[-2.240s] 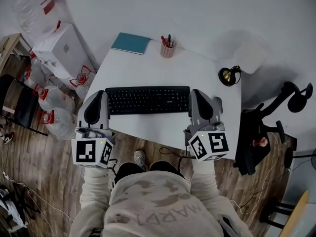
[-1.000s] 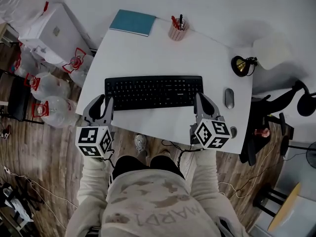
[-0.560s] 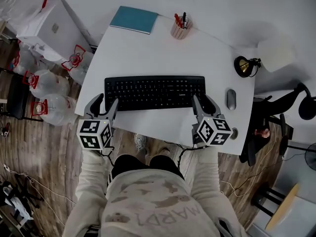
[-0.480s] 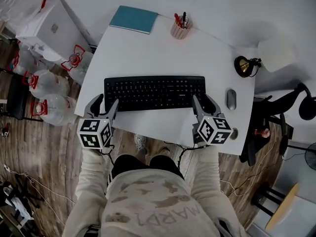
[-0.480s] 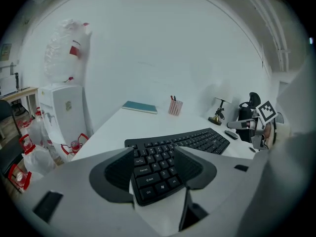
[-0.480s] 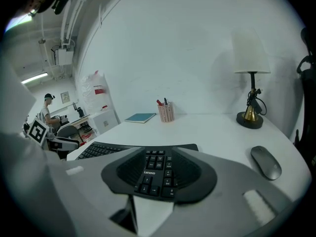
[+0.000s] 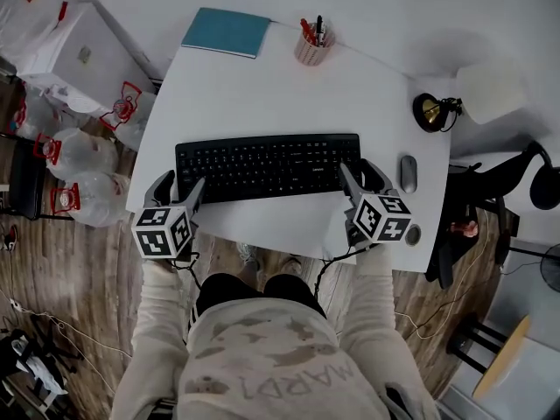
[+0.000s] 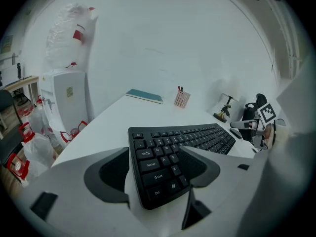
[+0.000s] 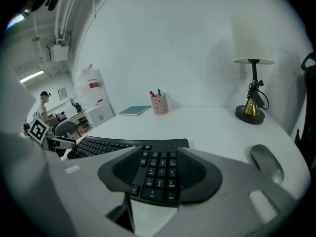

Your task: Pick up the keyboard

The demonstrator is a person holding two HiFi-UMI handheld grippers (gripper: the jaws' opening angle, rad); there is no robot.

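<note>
left tongs (image 7: 179,187) and right tongs (image 7: 361,178), just opened wide, straddle the keyboard (image 7: 267,166) ends by the counter (image 7: 262,86) front edge, unclamped, for a balanced lift.

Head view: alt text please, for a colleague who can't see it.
Seen from above, a person holds the left tool and right tool at either end of a black keyboard on a white desk, each end between jaws that have just been opening, not gripping.
</note>
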